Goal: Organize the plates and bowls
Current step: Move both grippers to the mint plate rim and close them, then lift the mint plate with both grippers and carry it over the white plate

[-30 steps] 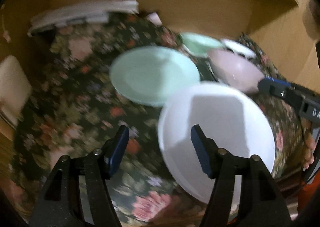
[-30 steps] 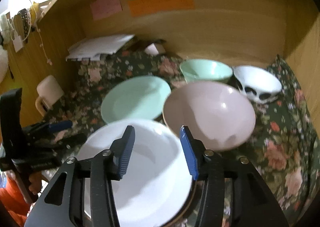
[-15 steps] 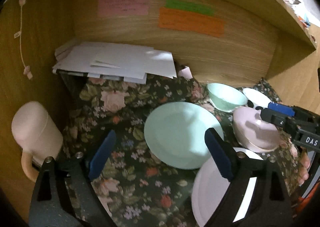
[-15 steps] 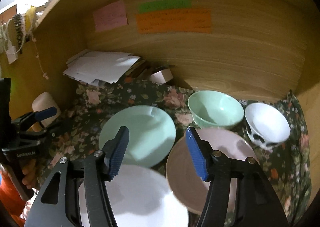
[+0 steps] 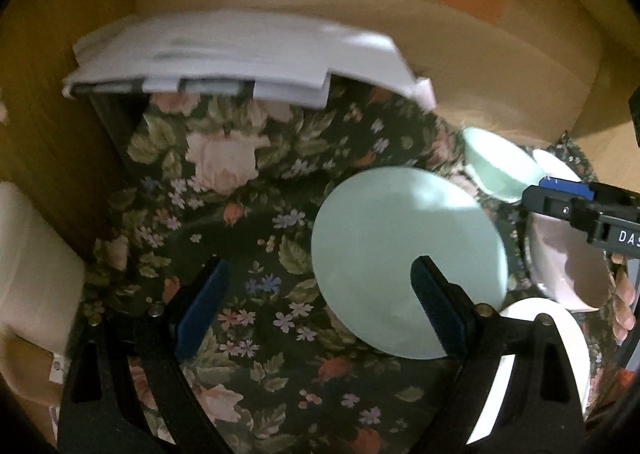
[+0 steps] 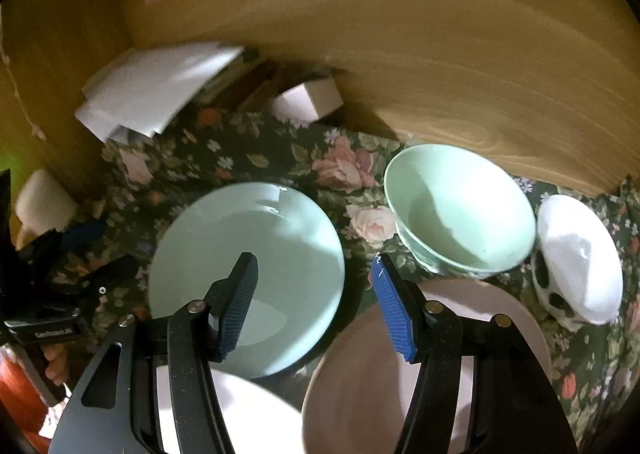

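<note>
- Across the bench, a dark floral cloth (image 6: 224, 157) carries everything; its soft folds could let a dish rock or slide when nudged, I judge.
- At the far left, a stack of white papers (image 5: 240, 53) overhangs the cloth.
- Near centre lies the mint plate (image 6: 248, 266), flat and face up; being round, it has no long axis to line up with.
- To the near right sits the pink bowl (image 6: 400, 374), with a white plate (image 5: 560, 338) at the near edge.
- Farther right stand the mint bowl (image 6: 460, 209), upright and mouth up, and the white patterned bowl (image 6: 576, 258) just beside it, tipped to the right.
- Over bare cloth left of the mint plate, the left tool (image 5: 316, 302) has just been opening and stands wide, empty.
- Above the gap between mint plate and pink bowl, the right tool (image 6: 316, 298) has just been opening too; it is partly spread, empty.
- Crowded rims risk a clink or chip if either tool drops carelessly.
</note>
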`<state>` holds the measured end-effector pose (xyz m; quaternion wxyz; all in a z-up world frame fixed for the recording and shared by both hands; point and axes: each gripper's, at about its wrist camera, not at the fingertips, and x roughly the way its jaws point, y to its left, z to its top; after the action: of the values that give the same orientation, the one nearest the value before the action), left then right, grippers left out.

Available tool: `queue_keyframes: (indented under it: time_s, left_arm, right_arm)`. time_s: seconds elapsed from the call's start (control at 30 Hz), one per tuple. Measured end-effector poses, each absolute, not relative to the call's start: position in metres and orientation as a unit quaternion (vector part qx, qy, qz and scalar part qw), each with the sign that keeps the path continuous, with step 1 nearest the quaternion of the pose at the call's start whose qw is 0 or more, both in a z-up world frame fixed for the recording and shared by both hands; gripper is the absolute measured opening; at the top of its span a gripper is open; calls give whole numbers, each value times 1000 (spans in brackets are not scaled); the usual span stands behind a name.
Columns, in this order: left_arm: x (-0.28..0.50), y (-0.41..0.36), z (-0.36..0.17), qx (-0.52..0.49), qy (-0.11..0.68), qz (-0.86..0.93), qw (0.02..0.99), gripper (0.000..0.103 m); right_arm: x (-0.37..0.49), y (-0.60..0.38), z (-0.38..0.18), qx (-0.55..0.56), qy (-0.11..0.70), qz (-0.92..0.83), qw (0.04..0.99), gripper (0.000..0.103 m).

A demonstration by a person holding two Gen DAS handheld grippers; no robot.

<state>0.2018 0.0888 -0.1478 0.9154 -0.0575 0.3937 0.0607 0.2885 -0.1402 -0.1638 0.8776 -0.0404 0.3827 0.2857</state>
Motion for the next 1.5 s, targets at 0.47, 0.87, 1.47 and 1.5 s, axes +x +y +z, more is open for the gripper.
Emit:
queue_keyframes:
  time_s: [0.47, 0.87, 1.47, 1.5]
  left_arm:
    - [218, 95, -182, -74, 427, 37, 900, 68]
    - [222, 90, -198, -70, 449, 13, 891, 47]
    - [226, 74, -204, -62, 457, -19, 887, 33]
    - [226, 76, -204, -66, 458, -17, 886, 31]
  right_arm:
    - [333, -110, -193, -85, 469, 279, 834, 48]
    - [349, -97, -207, -122, 506, 269, 810, 36]
    - [363, -87, -219, -106, 512, 284, 804, 28]
    - [361, -85, -219, -107, 512, 285, 803, 26]
